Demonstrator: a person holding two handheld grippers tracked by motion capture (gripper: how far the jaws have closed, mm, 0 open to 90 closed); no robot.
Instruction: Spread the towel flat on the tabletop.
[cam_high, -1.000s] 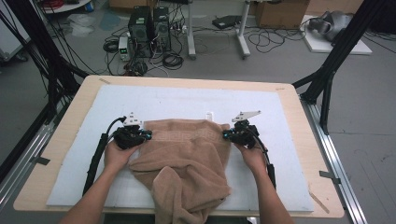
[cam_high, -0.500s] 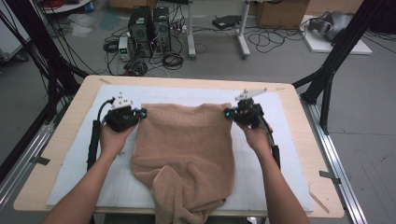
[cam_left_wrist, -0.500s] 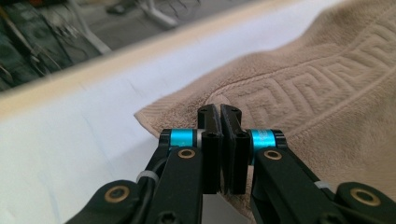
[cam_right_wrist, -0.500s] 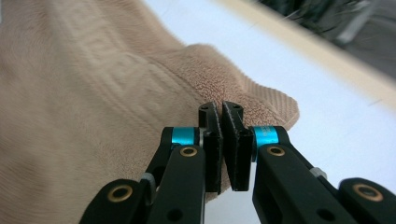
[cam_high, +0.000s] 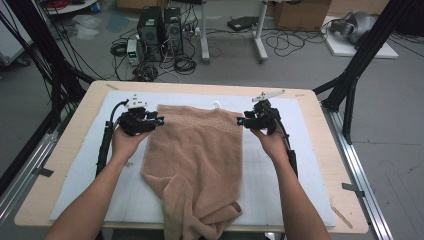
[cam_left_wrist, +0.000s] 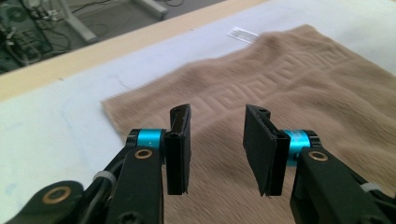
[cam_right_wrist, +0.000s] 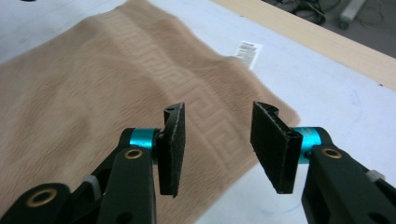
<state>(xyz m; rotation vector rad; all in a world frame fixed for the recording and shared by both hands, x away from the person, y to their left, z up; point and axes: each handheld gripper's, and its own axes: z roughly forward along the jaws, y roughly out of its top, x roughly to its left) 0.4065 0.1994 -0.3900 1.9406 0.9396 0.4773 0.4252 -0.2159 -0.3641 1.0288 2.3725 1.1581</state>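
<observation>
The brown towel (cam_high: 195, 160) lies flat on the white mat (cam_high: 300, 165) in the middle of the table (cam_high: 60, 155), with its bunched-up end hanging over the near edge at 6 o'clock. The left gripper (cam_left_wrist: 217, 140) at 9 o'clock and the right gripper (cam_right_wrist: 219, 140) at 3 o'clock were holding the two far corners a moment ago; their jaws have just been opening, now stand apart with nothing between them, and hover over the cloth, so I think the far end is now spread out. At 12 o'clock a small white tag (cam_right_wrist: 249, 50) sticks out from the far edge, but its print is too tiny to read.
</observation>
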